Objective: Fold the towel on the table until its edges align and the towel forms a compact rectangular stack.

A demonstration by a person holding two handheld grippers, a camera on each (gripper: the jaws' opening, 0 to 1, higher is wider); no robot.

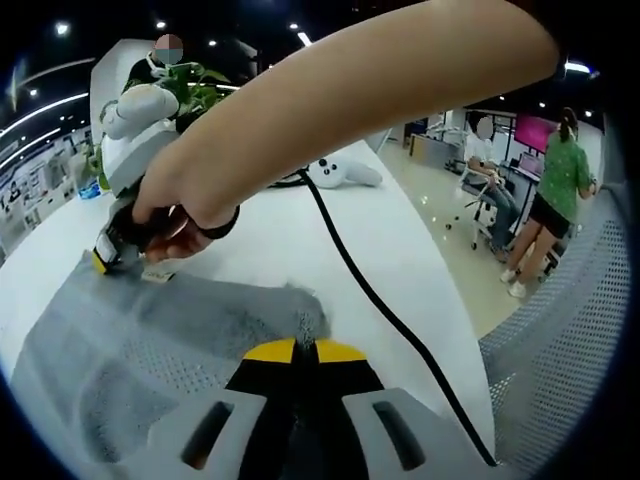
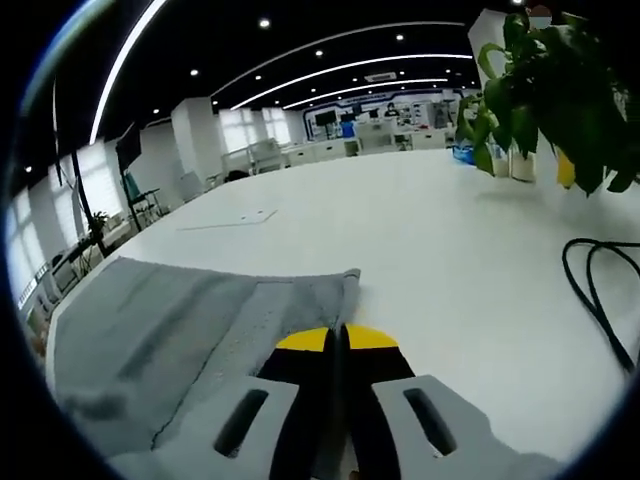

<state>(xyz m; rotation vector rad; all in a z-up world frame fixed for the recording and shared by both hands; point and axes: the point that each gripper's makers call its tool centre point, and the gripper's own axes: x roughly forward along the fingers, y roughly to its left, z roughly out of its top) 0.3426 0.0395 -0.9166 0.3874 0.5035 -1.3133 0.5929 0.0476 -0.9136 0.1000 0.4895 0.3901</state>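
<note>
A grey towel (image 1: 150,340) lies spread on the white table (image 1: 290,230). In the left gripper view my left gripper (image 1: 305,349) has its yellow-tipped jaws pressed together on the towel's near corner. Across the cloth, a hand holds my right gripper (image 1: 106,262) down at the towel's far corner, the person's arm crossing overhead. In the right gripper view the right gripper (image 2: 337,338) is shut, with the towel (image 2: 160,320) corner running up from between its yellow tips. The cloth stretches away to the left and lies flat with a few soft wrinkles.
A black cable (image 1: 385,305) runs across the table (image 2: 420,230) past my left gripper and loops as the cable (image 2: 600,285). A potted plant (image 2: 550,90), a white device (image 1: 340,173) and a paper sheet (image 2: 235,217) sit farther off. A mesh chair (image 1: 565,330) and people stand beyond the table edge.
</note>
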